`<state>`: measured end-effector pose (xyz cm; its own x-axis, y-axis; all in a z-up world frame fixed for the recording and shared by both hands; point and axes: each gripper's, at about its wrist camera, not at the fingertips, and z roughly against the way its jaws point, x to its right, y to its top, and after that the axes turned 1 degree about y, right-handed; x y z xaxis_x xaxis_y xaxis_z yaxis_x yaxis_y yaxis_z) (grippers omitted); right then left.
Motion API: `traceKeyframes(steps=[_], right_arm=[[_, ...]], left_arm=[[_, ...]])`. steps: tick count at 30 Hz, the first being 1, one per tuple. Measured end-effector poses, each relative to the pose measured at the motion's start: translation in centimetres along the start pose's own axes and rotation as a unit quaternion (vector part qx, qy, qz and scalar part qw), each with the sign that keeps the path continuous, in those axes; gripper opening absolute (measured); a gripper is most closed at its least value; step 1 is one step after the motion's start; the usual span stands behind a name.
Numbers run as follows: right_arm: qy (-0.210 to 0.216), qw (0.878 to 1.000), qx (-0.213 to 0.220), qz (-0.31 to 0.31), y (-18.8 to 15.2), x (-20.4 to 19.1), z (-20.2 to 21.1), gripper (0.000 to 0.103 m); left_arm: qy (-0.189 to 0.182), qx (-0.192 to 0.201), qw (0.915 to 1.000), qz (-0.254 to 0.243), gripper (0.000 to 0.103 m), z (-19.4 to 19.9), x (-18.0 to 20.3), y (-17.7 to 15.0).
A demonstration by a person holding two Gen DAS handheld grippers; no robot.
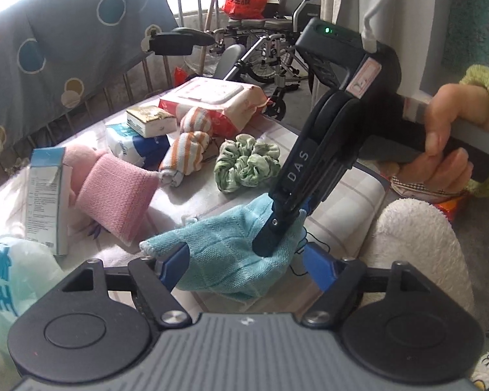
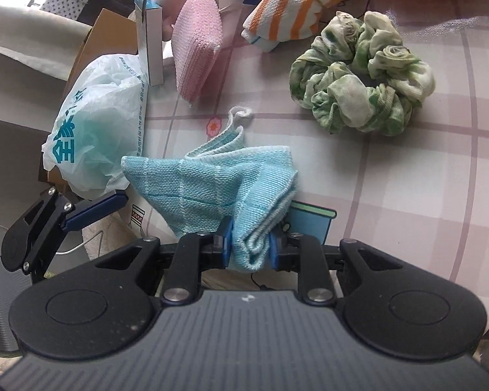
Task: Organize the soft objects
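A light blue checked cloth hangs over the near edge of the table. My right gripper is shut on its bunched lower end; in the left wrist view it comes down from the upper right onto the cloth. My left gripper is open, its blue fingers on either side of the cloth without pinching it; one of these fingers shows in the right wrist view. A green scrunchie, a pink cloth and orange-striped rolled cloths lie on the table.
On the checked tablecloth stand a wet-wipes pack, a tissue pack, small boxes and a plastic bag. A white fluffy cushion lies right. A wheelchair stands beyond the table.
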<state>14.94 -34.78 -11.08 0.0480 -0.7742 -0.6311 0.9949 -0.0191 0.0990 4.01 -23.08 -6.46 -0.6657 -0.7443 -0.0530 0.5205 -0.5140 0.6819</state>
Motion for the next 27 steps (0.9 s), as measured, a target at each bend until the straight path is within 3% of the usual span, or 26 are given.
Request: traceKeyframes(steps=[9, 23, 27], right_arm=[[0.005, 1.0, 0.001, -0.017, 0.6, 0.3, -0.2, 0.022], [0.047, 0.995, 0.076, -0.034, -0.7, 3.0, 1.1, 0.023], [0.054, 0.995, 0.08, -0.014, -0.4, 2.8, 0.8, 0.023]], left_arm=[[-0.023, -0.045, 0.9986, 0.013, 0.08, -3.6, -1.0, -0.4], [-0.066, -0.069, 0.995, 0.03, 0.083, -3.2, -0.5, -1.3], [-0.035, -0.05, 0.9979, 0.021, 0.082, -1.8, -0.7, -1.2]])
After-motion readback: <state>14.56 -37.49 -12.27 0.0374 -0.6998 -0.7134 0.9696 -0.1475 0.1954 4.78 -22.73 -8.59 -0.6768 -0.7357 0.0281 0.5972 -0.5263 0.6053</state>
